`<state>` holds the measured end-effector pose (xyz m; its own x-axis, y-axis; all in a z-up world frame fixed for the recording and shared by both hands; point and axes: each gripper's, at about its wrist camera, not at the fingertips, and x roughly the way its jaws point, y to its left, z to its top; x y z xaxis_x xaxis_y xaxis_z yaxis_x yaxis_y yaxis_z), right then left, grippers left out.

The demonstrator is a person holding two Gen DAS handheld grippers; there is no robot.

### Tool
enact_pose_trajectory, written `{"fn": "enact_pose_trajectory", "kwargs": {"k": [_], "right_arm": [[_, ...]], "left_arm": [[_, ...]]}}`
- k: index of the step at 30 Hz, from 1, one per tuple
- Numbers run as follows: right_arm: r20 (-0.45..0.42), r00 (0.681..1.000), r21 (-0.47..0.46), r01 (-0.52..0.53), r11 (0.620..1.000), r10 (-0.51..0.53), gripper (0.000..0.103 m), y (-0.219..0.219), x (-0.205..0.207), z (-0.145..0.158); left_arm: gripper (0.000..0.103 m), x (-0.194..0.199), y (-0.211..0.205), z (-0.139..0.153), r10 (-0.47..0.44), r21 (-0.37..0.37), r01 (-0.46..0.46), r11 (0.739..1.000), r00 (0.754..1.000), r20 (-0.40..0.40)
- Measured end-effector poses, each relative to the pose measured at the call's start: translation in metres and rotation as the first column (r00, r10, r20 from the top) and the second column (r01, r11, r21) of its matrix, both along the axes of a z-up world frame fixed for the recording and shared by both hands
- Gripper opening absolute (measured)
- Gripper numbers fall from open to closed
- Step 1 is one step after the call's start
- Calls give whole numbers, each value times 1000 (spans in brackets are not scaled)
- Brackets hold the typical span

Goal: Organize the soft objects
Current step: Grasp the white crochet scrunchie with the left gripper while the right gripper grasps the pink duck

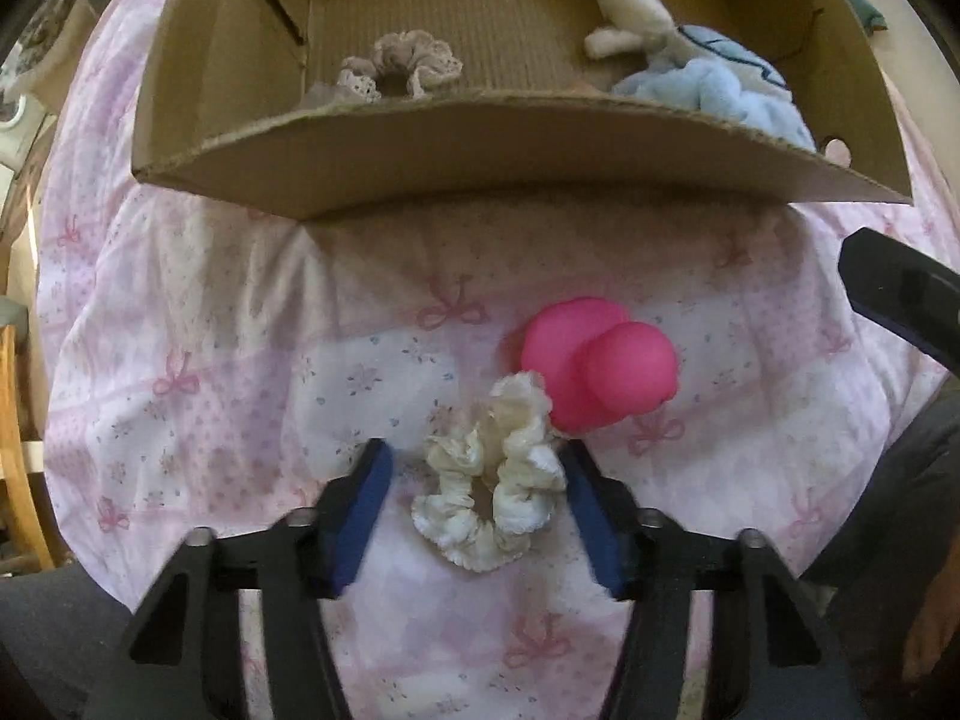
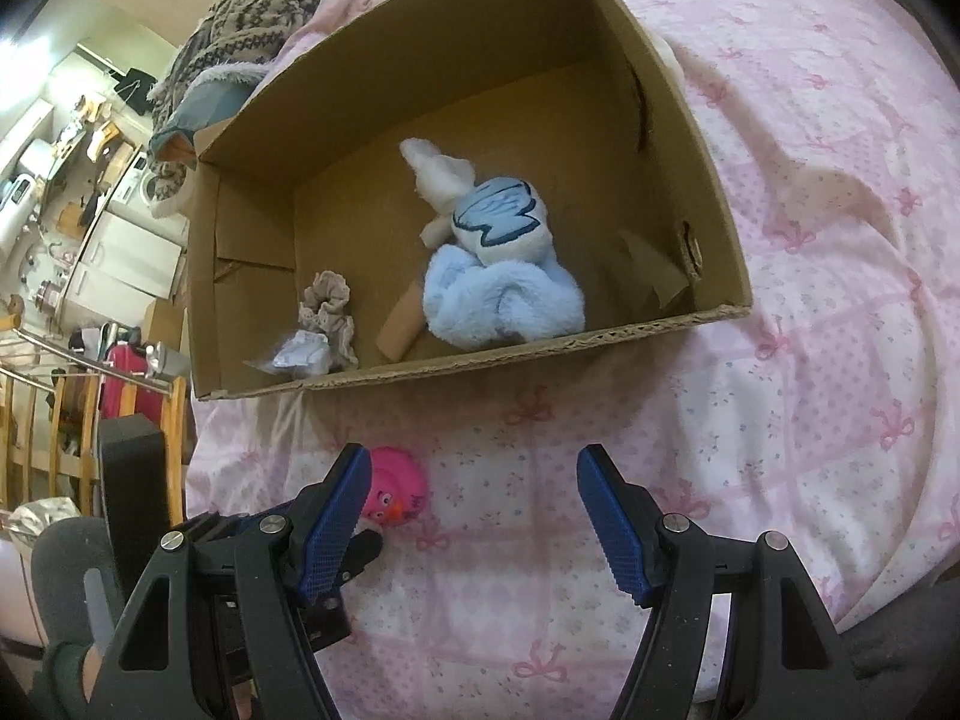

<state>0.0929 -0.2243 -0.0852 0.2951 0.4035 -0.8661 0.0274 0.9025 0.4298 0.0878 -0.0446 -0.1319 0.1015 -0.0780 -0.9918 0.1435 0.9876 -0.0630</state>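
A cream scrunchie (image 1: 489, 480) lies on the pink bedspread (image 1: 210, 360), between the open fingers of my left gripper (image 1: 474, 468). A pink rubber duck (image 1: 594, 366) sits just beyond it and also shows in the right wrist view (image 2: 399, 489). A cardboard box (image 1: 480, 144) stands behind, holding a beige scrunchie (image 1: 399, 66) and a blue-and-white plush toy (image 1: 690, 72). My right gripper (image 2: 474, 498) is open and empty above the bedspread in front of the box (image 2: 540, 348). The plush (image 2: 498, 264) and beige scrunchie (image 2: 327, 312) lie inside the box.
A knitted garment (image 2: 240, 48) lies behind the box. A wooden railing (image 2: 60, 420) and room furniture are at the left, off the bed. The right gripper's body (image 1: 900, 300) shows at the right of the left wrist view.
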Motion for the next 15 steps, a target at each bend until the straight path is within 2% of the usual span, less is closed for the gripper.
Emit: {"fn": "enact_pose_trajectory", "kwargs": {"k": [4, 6, 10, 15], "right_arm": [[-4, 1000, -3, -2, 1000, 2, 75, 0, 0, -1], [-5, 1000, -3, 0, 1000, 0, 75, -1, 0, -1], [-8, 1000, -1, -4, 1000, 4, 75, 0, 0, -2], [-13, 1000, 18, -28, 999, 29, 75, 5, -1, -3]], "left_arm": [[25, 0, -2, 2, 1, -13, -1, 1000, 1000, 11], [19, 3, 1, 6, 5, -40, -5, 999, 1000, 6], [17, 1, 9, 21, 29, -64, -27, 998, 999, 26], [17, 5, 36, 44, 113, -64, -107, 992, 990, 85]]}}
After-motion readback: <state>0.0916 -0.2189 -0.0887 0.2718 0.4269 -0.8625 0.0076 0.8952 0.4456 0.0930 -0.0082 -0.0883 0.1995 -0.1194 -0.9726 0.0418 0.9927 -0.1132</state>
